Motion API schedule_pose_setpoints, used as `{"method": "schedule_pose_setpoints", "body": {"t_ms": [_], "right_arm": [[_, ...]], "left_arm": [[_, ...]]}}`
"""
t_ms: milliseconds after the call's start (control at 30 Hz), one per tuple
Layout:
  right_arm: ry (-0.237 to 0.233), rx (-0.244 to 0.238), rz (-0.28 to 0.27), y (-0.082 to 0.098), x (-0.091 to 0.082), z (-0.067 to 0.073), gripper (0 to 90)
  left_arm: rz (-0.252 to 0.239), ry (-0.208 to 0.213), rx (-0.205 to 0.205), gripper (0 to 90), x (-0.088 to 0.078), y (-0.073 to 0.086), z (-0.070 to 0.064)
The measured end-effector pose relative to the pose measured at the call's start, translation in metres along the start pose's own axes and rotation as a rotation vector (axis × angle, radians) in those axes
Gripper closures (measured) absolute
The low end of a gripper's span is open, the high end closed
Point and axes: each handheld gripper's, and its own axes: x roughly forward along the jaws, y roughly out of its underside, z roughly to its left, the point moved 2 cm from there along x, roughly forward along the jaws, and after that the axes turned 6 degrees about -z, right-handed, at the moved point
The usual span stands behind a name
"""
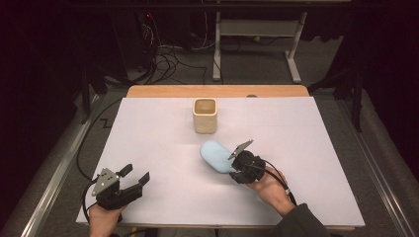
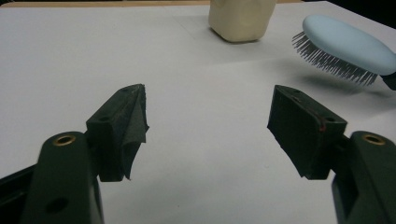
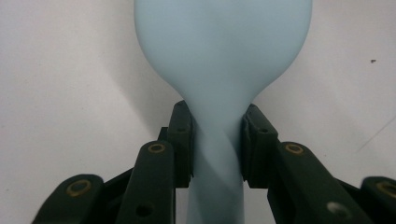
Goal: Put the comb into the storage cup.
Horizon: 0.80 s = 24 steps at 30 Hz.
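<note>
A light blue hairbrush [image 1: 217,155] hangs just above the white table, bristles down, a little right of centre. My right gripper [image 1: 240,168] is shut on its handle; in the right gripper view both pads press the narrow handle [image 3: 217,154] below the wide head. From the left gripper view the brush [image 2: 345,44] floats at the upper right with dark bristles and a shadow under it. My left gripper [image 1: 132,178] rests at the near left of the table, open, with nothing between its fingers [image 2: 126,126].
A cream square cup [image 1: 204,115] stands upright at the back centre of the white sheet [image 1: 163,143], beyond the brush; its lower part appears in the left gripper view [image 2: 240,21]. A wooden table edge [image 1: 163,91] runs along the back. Cables trail off the left side.
</note>
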Motion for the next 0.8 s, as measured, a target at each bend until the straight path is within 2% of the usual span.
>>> {"method": "schedule_pose_setpoints", "body": {"t_ms": [333, 533, 800], "right_arm": [[0.002, 0.025, -0.074, 0.012, -0.019, -0.003, 70.4], [-0.009, 0.038, -0.124, 0.02, -0.029, -0.003, 70.4], [-0.014, 0.064, -0.209, 0.03, -0.045, -0.005, 70.4]], "left_arm": [[0.0, 0.005, 0.005, 28.7, 0.001, 0.0, -0.003], [0.003, 0.006, 0.023, 28.6, 0.002, -0.001, -0.007], [0.004, 0.032, 0.032, 28.5, 0.004, -0.005, -0.014]]}}
